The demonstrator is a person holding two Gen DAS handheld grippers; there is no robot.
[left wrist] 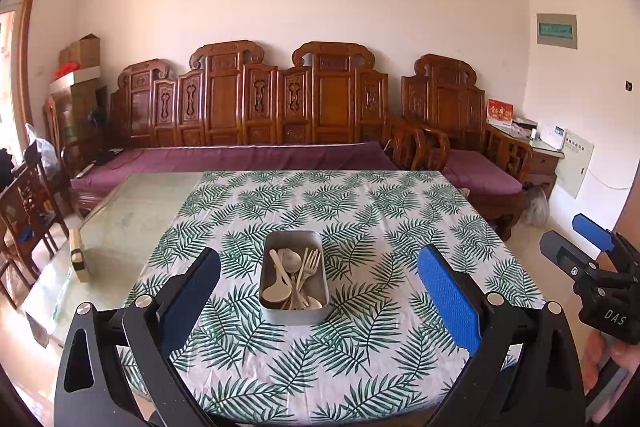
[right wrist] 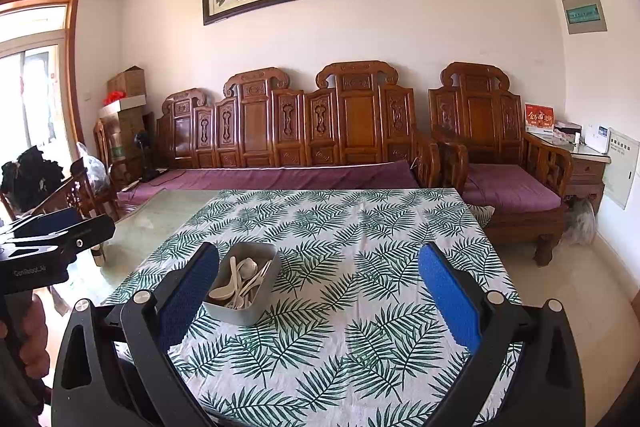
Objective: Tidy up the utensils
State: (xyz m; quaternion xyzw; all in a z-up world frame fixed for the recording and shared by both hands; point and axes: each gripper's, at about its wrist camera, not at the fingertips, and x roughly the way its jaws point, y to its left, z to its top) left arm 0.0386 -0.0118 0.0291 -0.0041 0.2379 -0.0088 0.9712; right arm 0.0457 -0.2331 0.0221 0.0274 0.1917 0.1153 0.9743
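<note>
A grey metal tin [left wrist: 294,313] sits on the leaf-print tablecloth [left wrist: 360,227], holding several pale spoons [left wrist: 277,291] and forks [left wrist: 310,263]. My left gripper [left wrist: 318,269] hangs above the cloth, open, with the tin straight ahead between its blue pads and nothing held. In the right wrist view the same tin [right wrist: 242,309] lies just beside the left pad of my right gripper [right wrist: 318,267], which is also open and empty. The right gripper [left wrist: 592,247] shows at the far right of the left wrist view, the left gripper [right wrist: 48,231] at the far left of the right one.
The cloth covers the right part of a glass-topped table [left wrist: 132,219]. A small wooden block [left wrist: 78,255] stands on the bare glass at the left. A carved wooden sofa [left wrist: 256,107] with purple cushions runs behind the table. A dining chair [left wrist: 28,211] stands at the left.
</note>
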